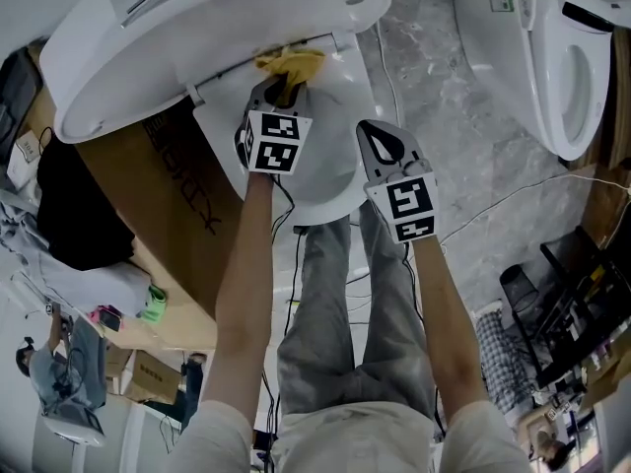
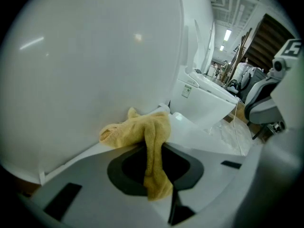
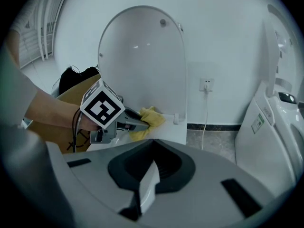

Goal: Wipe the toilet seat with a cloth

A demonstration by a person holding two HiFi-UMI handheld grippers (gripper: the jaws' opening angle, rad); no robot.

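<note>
While the left tool [image 1: 284, 89] is clenched on a yellow terry cloth [image 1: 293, 61], that cloth lies bunched at the rear edge of the toilet seat [image 1: 330, 180], right where the raised lid [image 1: 197, 37] hinges up. Seen from the left gripper view, one strip of the cloth runs down between the closed jaws, and the rest spreads in a crumpled wad against the foot of the lid, touching both the lid and the seat's back edge.

The right tool [image 1: 369, 129] hangs over the right side of the seat, nearer its front edge. Its jaws are drawn together with nothing between them. It is apart from the cloth and beside the left tool, not touching it. From the right gripper view the left tool's marker cube [image 3: 102, 107] faces the camera, with the cloth poking out past its tip.

Left of the toilet a brown cardboard box [image 1: 148, 185] leans close to the bowl. A second white toilet [image 1: 552, 57] stands well apart at the right, across the grey stone floor [image 1: 463, 166]. A wall socket [image 3: 206, 84] with a cord hanging from it sits just right of the lid.
</note>
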